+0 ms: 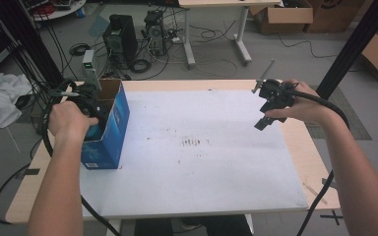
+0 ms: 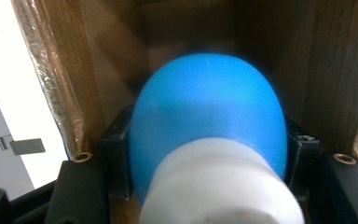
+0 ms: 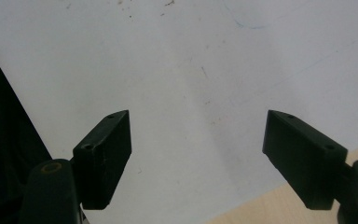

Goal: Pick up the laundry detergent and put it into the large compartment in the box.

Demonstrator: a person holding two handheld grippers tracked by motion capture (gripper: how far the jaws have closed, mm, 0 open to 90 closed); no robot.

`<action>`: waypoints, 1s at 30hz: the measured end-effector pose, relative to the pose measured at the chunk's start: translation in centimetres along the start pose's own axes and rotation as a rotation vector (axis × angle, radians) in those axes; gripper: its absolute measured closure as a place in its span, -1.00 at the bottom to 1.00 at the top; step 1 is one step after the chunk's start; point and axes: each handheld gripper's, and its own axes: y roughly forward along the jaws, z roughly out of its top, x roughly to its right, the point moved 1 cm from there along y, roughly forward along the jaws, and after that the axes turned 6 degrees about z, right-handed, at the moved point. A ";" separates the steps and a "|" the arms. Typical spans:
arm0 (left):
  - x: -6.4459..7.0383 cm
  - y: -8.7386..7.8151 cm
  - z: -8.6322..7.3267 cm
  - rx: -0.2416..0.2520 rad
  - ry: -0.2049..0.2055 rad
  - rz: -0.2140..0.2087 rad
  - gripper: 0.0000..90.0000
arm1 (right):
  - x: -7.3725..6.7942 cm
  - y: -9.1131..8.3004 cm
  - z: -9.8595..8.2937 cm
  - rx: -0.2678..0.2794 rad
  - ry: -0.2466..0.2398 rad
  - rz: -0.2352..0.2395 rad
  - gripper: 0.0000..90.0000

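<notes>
Pinching a blue, egg-shaped object (image 2: 207, 116) with a white base between its two black jaws, the left gripper (image 2: 207, 154) reaches into the open top of a blue cardboard box (image 1: 109, 129). In the left gripper view the brown inner walls of the box rise close on both sides, and the jaws press the blue body on either flank. Whether the object is going in or coming out cannot be told. Either way, the step seems best done by keeping the grip square on the rounded sides, which look liable to slip, and moving straight along the box's axis so the jaws clear the flaps.

From the high view, the left hand (image 1: 69, 120) sits over the box at the table's (image 1: 295, 142) left edge, wrist bent downward, forearm running up from the bottom.

The right gripper (image 1: 268, 115) has its jaws spread wide with nothing between them, tilted down over the white sheet (image 1: 202, 162). The right hand (image 1: 302, 105) holds it raised near the far right of the table, well apart from the box.
</notes>
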 end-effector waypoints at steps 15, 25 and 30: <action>0.3 0.0 0.0 -0.001 -0.007 0.016 -0.17 | 0.0 -0.2 0.0 0.001 0.001 -0.001 -0.48; 0.5 -0.3 -0.1 0.011 0.000 0.032 -0.19 | 0.1 -0.3 -0.3 0.004 0.007 0.000 -0.48; 0.5 -0.7 -0.1 0.016 0.000 0.040 -0.23 | 0.1 -0.4 -0.3 0.008 0.001 -0.002 -0.48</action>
